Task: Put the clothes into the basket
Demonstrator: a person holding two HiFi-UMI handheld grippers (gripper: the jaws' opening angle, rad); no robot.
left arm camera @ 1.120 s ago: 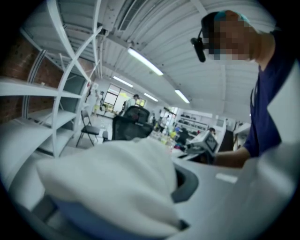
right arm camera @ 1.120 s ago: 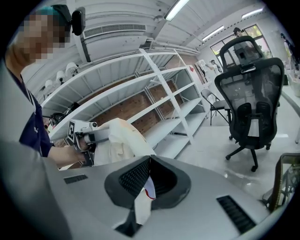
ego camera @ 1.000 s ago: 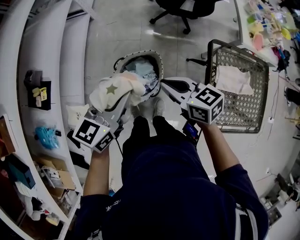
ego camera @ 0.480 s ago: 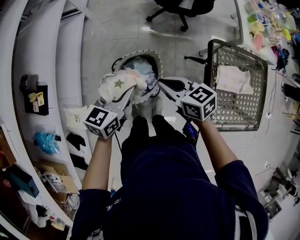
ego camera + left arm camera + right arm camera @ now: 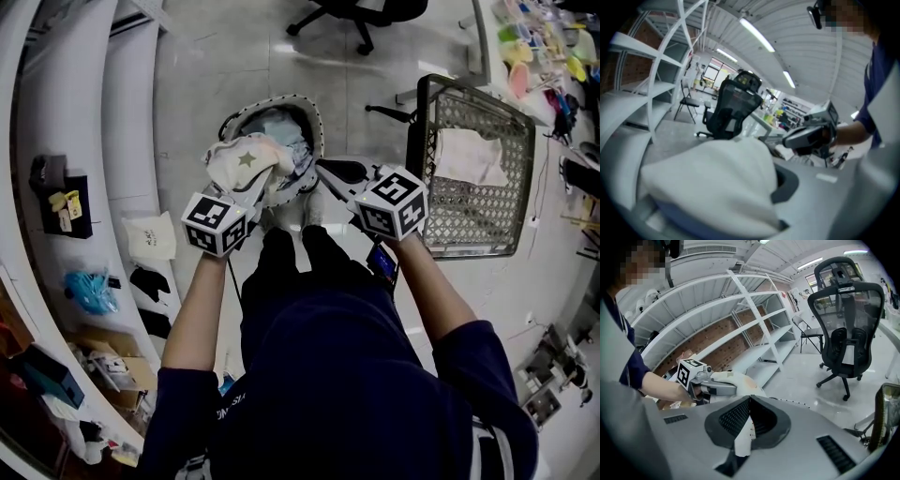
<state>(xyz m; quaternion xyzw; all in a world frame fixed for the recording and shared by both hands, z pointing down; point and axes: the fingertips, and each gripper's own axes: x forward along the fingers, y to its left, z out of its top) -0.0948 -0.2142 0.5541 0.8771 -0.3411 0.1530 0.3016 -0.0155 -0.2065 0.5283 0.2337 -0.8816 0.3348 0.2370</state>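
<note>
A white garment with a star print (image 5: 246,164) hangs bunched over the near rim of the round basket (image 5: 309,111), which has a white rim with black dots and holds other clothes (image 5: 281,131). My left gripper (image 5: 255,187) is shut on this garment. In the left gripper view the white garment (image 5: 712,183) covers the jaws of my left gripper (image 5: 776,190). My right gripper (image 5: 325,170) is at the basket's right side. In the right gripper view my right gripper (image 5: 749,401) is shut on a white dotted piece of the basket's rim (image 5: 742,439).
A black wire cart (image 5: 506,220) with a white cloth (image 5: 461,156) in it stands to the right. White shelves (image 5: 66,112) with small items run along the left. A black office chair (image 5: 361,14) is behind the basket. The person's shoes (image 5: 305,208) are just before it.
Both grippers have sunk toward the basket. The left one carried the star garment from left of the basket onto its near rim. The right one stayed at the rim.
</note>
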